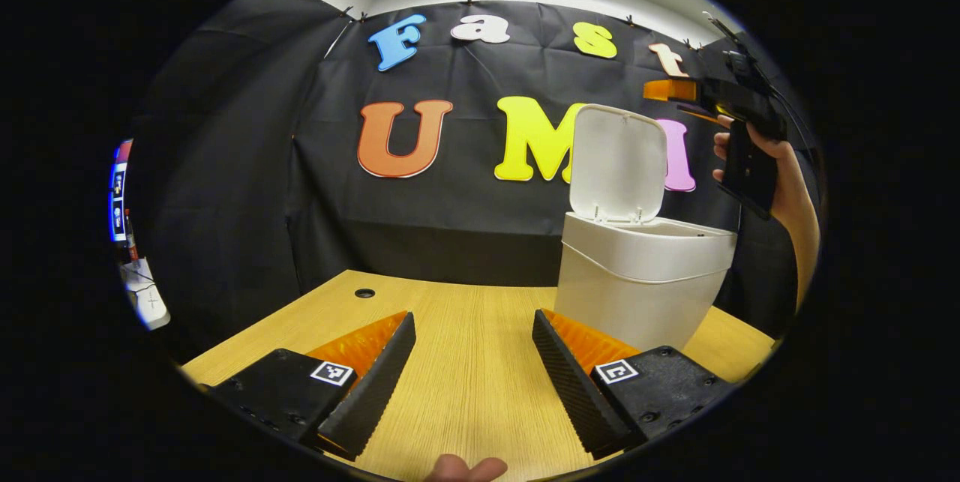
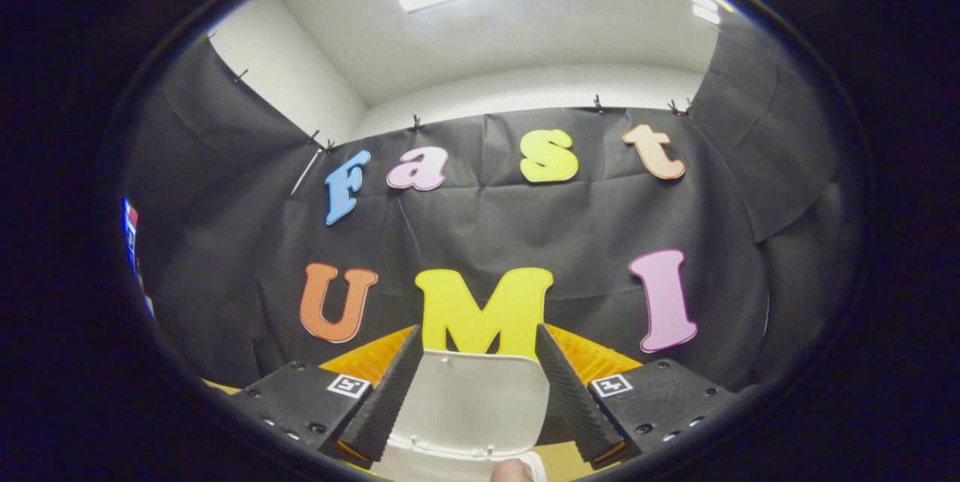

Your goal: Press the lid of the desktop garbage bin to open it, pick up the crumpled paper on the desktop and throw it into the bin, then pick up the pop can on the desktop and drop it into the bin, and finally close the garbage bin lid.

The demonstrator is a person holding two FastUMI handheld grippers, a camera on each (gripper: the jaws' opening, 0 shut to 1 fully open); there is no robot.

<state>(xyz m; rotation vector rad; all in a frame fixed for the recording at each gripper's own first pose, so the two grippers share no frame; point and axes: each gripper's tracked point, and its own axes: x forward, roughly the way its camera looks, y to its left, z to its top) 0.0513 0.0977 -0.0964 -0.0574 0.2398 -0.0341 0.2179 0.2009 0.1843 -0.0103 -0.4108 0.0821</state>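
The white desktop bin [image 1: 637,287] stands on the wooden table [image 1: 465,377] at the right, its lid [image 1: 619,163] swung up and upright. My left gripper [image 1: 472,315] hovers low over the table, open, with nothing between its fingers, left of the bin's base. A hand [image 1: 787,182] holds my right gripper [image 1: 660,90] high at the right, just above and beside the lid's top edge. In the right gripper view that gripper [image 2: 478,332] is open and looks down past the raised lid [image 2: 472,399], which shows between its fingers without touching them.
A round cable hole [image 1: 364,293] sits in the table's far left part. The bin stands close to the table's right edge. Some equipment [image 1: 142,287] is outside the booth at the far left. A thumb tip [image 1: 465,469] shows at the bottom.
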